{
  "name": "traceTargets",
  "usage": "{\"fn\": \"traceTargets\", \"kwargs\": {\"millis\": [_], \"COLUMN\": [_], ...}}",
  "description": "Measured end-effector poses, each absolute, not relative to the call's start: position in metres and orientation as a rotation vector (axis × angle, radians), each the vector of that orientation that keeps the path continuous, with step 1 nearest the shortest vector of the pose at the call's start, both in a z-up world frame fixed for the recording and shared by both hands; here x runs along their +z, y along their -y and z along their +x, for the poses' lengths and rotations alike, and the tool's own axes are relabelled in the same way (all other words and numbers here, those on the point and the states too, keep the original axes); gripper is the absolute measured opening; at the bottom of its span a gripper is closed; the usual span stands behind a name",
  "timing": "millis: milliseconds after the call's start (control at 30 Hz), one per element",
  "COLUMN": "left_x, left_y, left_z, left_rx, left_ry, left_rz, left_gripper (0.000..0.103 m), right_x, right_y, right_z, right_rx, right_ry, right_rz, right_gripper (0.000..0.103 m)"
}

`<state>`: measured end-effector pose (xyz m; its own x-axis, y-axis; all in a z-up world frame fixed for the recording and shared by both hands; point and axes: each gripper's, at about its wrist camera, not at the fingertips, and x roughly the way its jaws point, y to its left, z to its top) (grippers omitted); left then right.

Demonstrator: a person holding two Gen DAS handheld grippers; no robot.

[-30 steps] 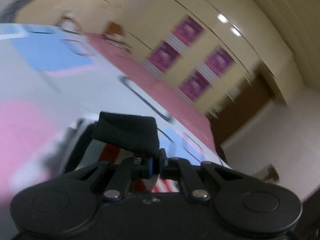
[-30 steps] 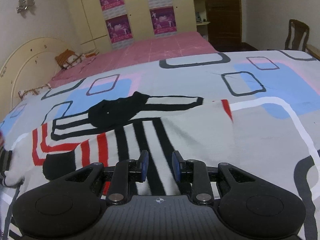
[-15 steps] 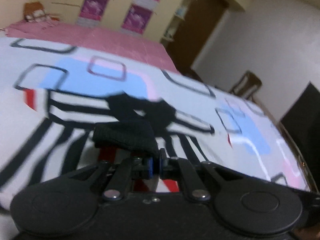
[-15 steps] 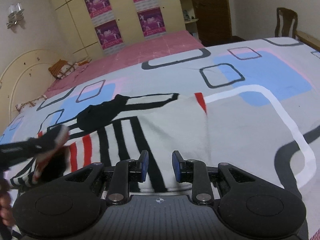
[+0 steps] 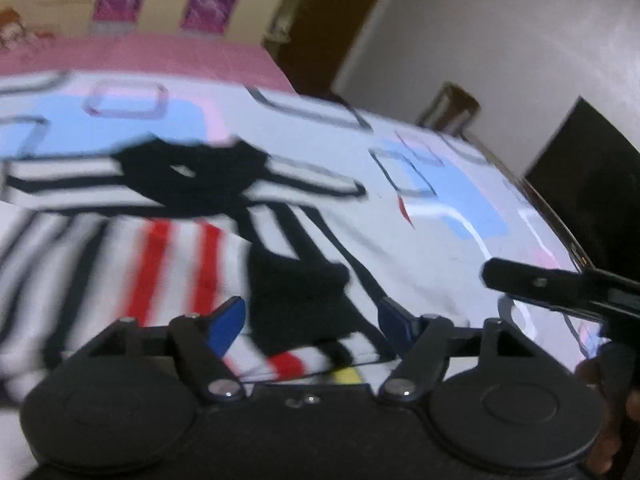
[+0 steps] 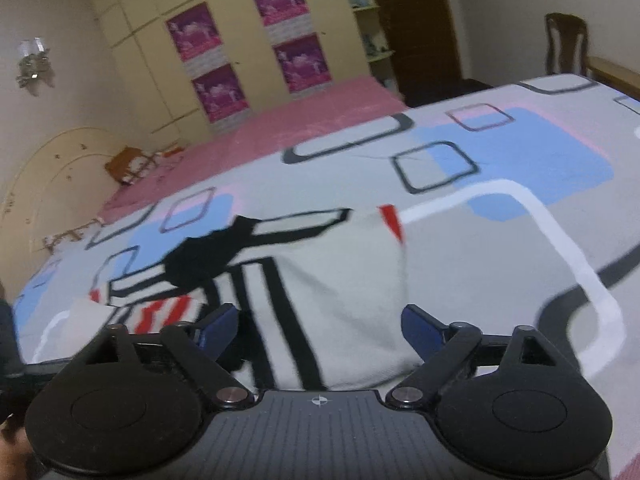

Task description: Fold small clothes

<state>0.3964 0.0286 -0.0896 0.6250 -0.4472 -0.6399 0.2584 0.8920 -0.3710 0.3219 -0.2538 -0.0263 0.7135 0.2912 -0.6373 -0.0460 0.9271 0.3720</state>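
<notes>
No readable text anywhere. Purple posters (image 6: 224, 60) on the cupboard, far ahead of my tongs, are too blurred to read.

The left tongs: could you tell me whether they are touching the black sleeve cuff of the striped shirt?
Cannot tell. In the left wrist view the left tongs stand open with the black sleeve cuff between their fingers, but blur hides any contact or gap.

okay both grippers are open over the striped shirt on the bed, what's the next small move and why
Probably lower the right gripper onto the plain white side of the shirt and pinch its right edge for folding inward. The left gripper is open above the black cuff lying on the shirt, so that sleeve seems placed.
</notes>
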Motion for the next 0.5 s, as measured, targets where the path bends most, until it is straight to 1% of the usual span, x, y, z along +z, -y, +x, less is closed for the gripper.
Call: {"fn": "traceTargets", "kwargs": {"millis": [33,67,167,333,500], "left_x": [-0.083,-0.078,-0.068,-0.082,-0.104], "left_y": [-0.043,-0.058,-0.117,-0.198,-0.215], "left_z": [0.387,0.378,0.342,0.297,0.316], "left_rx": [-0.376,-0.341,-0.224,-0.047,-0.045], "left_ry": [-0.780,-0.765,-0.746,-0.823,-0.848], "left_rz": [-0.257,-0.258,-0.255,-0.216,-0.203], "left_gripper": [0.066,0.060,0.051,0.043,0.042], "right_x": [-0.027,-0.028,-0.034,-0.055,-0.082], "right_y": [0.249,0.241,0.218,0.187,0.173], "right_z": [0.326,0.330,0.342,0.367,0.391], "right_rx": [0.215,0.244,0.303,0.339,0.294], "right_ry": [-0.766,-0.777,-0.801,-0.872,-0.963], "right_rz": [0.352,0.363,0.367,0.363,0.360], "right_gripper": [0.075,0.070,0.063,0.062,0.062]}}
